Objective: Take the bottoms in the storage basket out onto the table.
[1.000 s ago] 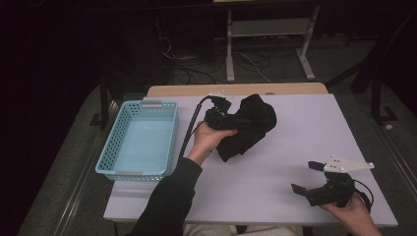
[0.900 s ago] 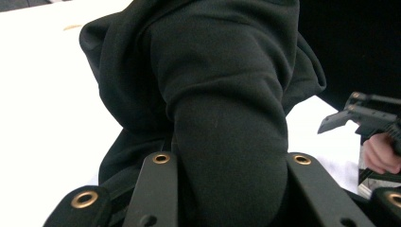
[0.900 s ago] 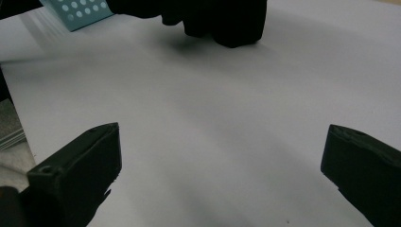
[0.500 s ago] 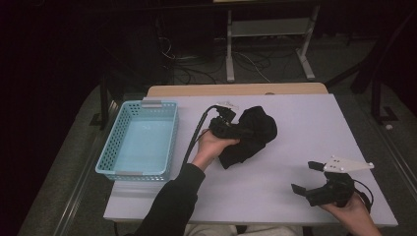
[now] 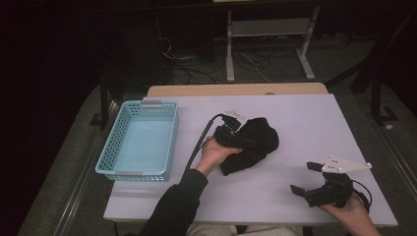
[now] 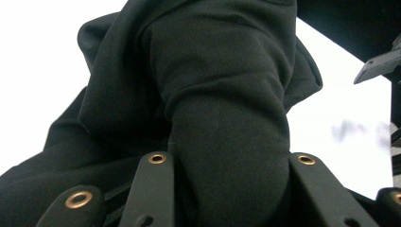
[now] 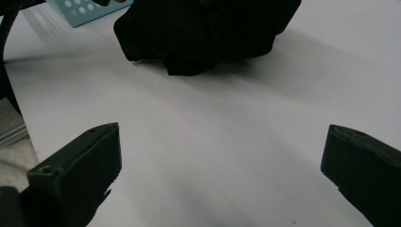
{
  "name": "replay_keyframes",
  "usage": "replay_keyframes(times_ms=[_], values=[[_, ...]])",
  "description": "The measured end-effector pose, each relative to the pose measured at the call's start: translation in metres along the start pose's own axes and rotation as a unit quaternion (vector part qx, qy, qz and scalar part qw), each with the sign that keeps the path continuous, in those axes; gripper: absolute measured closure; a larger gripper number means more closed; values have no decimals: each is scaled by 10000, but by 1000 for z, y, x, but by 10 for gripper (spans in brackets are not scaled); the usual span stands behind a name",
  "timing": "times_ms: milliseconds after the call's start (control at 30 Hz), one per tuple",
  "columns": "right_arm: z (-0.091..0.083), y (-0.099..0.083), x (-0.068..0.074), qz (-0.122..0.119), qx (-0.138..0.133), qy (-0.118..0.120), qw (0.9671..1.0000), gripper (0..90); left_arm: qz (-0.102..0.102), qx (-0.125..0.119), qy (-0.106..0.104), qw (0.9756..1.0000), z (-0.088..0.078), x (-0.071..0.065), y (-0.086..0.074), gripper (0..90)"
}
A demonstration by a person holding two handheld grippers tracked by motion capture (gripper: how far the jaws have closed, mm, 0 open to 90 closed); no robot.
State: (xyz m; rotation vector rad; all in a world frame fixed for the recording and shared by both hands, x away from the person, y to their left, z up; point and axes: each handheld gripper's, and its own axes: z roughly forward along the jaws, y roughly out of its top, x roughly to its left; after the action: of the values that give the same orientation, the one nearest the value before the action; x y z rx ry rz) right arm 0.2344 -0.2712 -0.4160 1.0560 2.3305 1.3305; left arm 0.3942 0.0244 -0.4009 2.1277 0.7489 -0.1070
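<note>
Lowered to the table, the left gripper (image 5: 235, 136) holds black cloth (image 5: 258, 142) pinched between its jaws — right gripper (image 5: 307, 178) gapes

Left gripper (image 5: 235, 133): black body, thick black cable (image 5: 196, 147) trailing from it, pale plate on top. Its jaws are black bars with brass-ringed rivet holes (image 6: 157, 158). Right gripper (image 5: 306, 179): black, blunt square-ended jaws, grey three-cornered plate (image 5: 345, 164) with small screws. Left arm wears a black sleeve (image 5: 172, 209).

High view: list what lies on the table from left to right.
Light blue perforated plastic basket → left gripper, shut on the crumpled black cloth → right gripper, open, over bare white tabletop.
</note>
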Motion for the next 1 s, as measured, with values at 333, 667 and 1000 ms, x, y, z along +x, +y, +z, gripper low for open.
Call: replay_keyframes(times_ms=[333, 667, 1000], values=[[1, 0, 0, -1, -1, 0, 10000, 0, 13, -30, 74, 10000, 8, 1, -4, 493], [1, 0, 1, -1, 10, 1, 10000, 0, -79, -199, 224, 9995, -2, 2, -2, 300], [1, 0, 2, -9, 21, 10, 10000, 0, -70, -282, 226, 9993, -18, 0, 1, 96]])
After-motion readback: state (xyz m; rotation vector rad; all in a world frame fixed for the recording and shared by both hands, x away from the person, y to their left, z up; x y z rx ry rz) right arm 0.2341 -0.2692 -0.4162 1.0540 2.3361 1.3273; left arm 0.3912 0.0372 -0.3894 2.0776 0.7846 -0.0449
